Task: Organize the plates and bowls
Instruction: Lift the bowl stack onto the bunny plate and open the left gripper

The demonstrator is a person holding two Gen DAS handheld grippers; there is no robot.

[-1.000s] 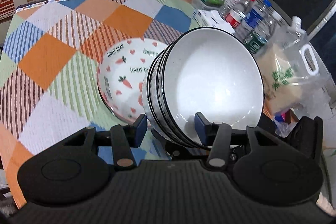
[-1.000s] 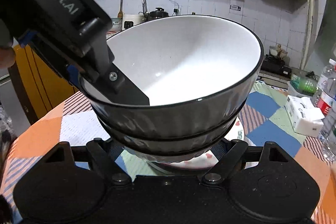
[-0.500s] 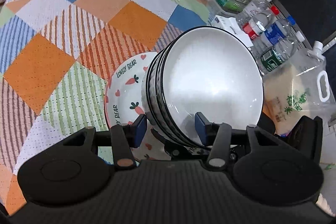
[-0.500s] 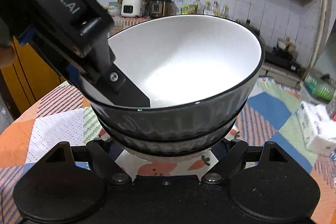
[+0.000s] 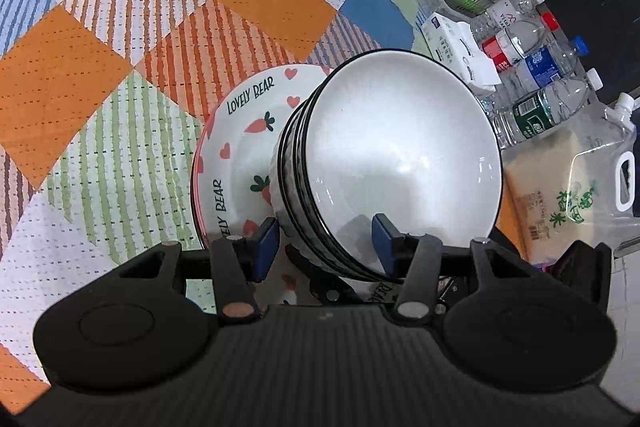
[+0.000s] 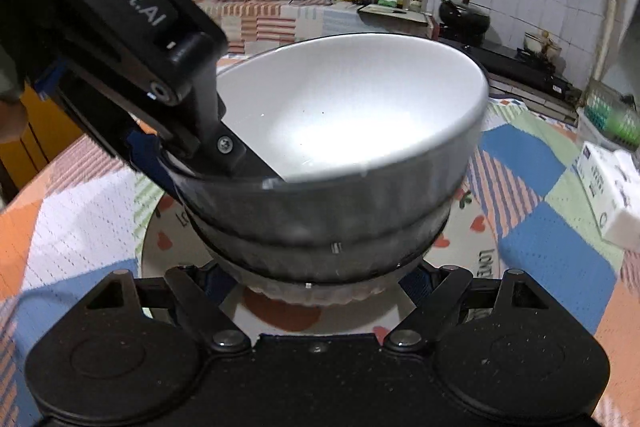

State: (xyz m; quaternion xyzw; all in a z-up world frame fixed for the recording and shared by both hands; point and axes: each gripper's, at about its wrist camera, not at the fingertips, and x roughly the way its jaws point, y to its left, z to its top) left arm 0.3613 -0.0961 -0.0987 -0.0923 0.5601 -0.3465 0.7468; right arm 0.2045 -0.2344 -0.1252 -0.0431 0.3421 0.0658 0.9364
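Left wrist view looks down past the left gripper (image 5: 325, 243), whose blue pads sit either side of the near rim of the bowl stack (image 5: 400, 163), one outside the ribbed wall and one inside the white hollow, so it has the rim pinched. From the right wrist view, the right gripper (image 6: 316, 279) has its jaws wide, cradling the foot of the same stack (image 6: 340, 163); the pads are mostly hidden under the bowls, so I take it as a grip, not a certainty. The stack is tilted, mouth turned toward the left camera, and hangs over the carrot plate (image 5: 240, 155), close above it; whether the base touches yet I cannot tell.

That plate lies on the quilted tablecloth (image 5: 100, 87). Off to one side stand water bottles (image 5: 532, 67), a tissue pack (image 5: 452, 43) and a rice bag (image 5: 568, 195).

The worry here is the tilt. Nested bowls held by one rim can slide on each other, and if the two hands drop unevenly the top bowl could slip out. Set down edge-first, the foot could chip the plate or skid it across the cloth. A swing toward the bottles would knock them over.
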